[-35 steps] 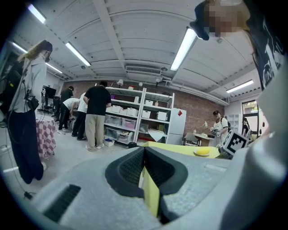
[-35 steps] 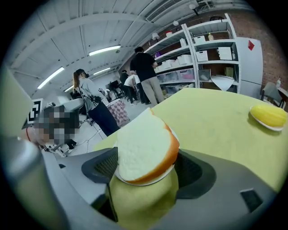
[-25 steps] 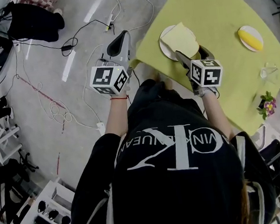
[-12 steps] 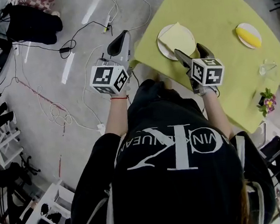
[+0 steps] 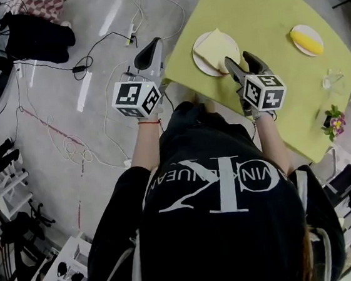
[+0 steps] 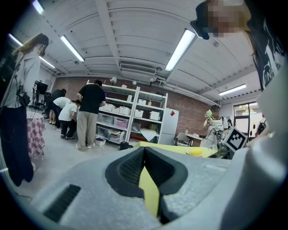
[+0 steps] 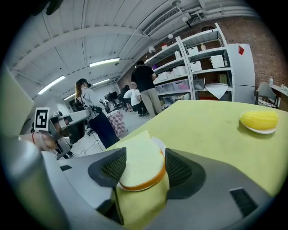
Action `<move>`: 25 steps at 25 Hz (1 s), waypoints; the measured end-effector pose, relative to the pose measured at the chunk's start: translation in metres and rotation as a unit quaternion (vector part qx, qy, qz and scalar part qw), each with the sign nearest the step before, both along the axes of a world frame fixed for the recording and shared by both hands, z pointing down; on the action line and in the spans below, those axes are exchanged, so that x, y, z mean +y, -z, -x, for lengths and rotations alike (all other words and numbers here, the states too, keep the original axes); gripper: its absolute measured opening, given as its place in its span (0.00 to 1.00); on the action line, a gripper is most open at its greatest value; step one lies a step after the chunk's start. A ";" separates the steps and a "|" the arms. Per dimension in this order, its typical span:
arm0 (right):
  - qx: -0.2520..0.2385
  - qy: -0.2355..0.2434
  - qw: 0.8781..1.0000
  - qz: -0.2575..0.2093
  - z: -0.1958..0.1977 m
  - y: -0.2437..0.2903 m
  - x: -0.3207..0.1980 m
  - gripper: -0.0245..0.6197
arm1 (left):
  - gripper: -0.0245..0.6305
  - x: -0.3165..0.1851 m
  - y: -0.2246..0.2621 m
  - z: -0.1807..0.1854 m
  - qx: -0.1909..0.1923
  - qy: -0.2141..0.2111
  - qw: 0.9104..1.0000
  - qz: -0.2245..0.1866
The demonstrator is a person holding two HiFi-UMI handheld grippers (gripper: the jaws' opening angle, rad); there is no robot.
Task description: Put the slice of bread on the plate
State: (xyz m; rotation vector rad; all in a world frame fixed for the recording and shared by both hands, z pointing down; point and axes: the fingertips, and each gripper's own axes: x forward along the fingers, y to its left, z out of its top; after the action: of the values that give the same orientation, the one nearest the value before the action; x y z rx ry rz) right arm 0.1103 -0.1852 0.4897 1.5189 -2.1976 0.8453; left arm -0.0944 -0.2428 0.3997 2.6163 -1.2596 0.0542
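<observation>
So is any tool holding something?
Nothing held: bread lies on the plate, its edge between the right tool's closing jaws, ungripped; left tool shut, empty.

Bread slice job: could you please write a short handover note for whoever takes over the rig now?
Left gripper: jaws together, empty, beside the yellow table.
Right gripper: jaws closing; the bread slice has its near edge between the tips, seemingly not pinched.
The bread slice lies on the white plate on that table.
Done: bread is plated. Left: draw the right gripper clear.
</observation>
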 end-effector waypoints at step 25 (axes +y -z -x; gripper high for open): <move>0.004 -0.021 0.984 -0.175 -0.049 0.082 -0.031 0.04 | 0.05 -0.033 0.032 -0.037 0.006 -0.031 0.999 -0.041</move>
State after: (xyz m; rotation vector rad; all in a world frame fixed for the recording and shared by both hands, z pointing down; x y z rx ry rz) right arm 0.1597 -0.2164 0.4076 1.7232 -2.4103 0.4789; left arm -0.0579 -0.2755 0.3682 2.7210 -1.2006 -0.0022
